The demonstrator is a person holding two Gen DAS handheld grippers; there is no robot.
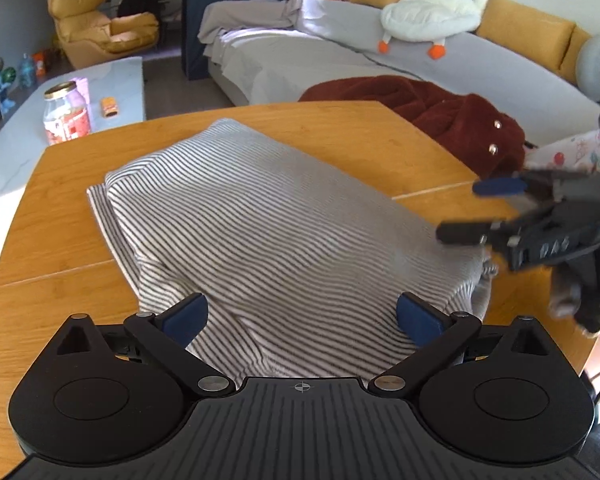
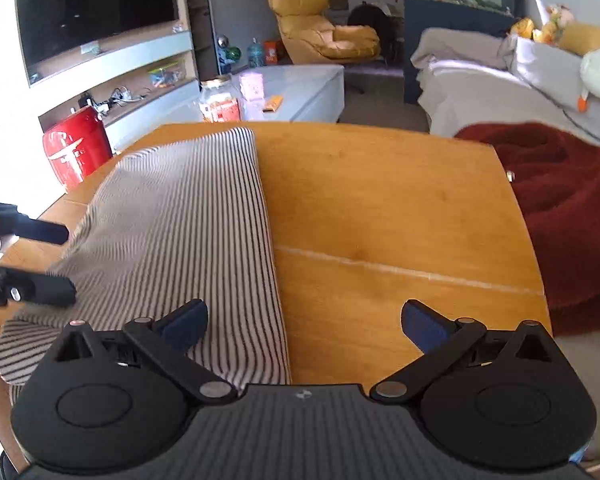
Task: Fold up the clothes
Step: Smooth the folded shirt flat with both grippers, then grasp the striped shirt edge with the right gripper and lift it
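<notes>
A grey-and-white striped garment (image 1: pixel 268 224) lies folded into a long block on the wooden table (image 1: pixel 60 216). My left gripper (image 1: pixel 302 316) is open, its fingers spread over the garment's near end, holding nothing. My right gripper (image 1: pixel 476 210) shows at the right of the left wrist view, open, beside the garment's right edge. In the right wrist view the garment (image 2: pixel 172 232) lies left of centre, my right gripper (image 2: pixel 304 322) is open over its right edge and bare table (image 2: pixel 380 208), and my left gripper (image 2: pixel 60 260) enters from the left, open.
A dark red fleece coat (image 1: pixel 440 112) lies on the grey sofa (image 1: pixel 300 60) beyond the table's right edge; it also shows in the right wrist view (image 2: pixel 560 200). A white goose plush (image 1: pixel 428 12) sits on the sofa back. A jar (image 1: pixel 66 114) stands on a low white table.
</notes>
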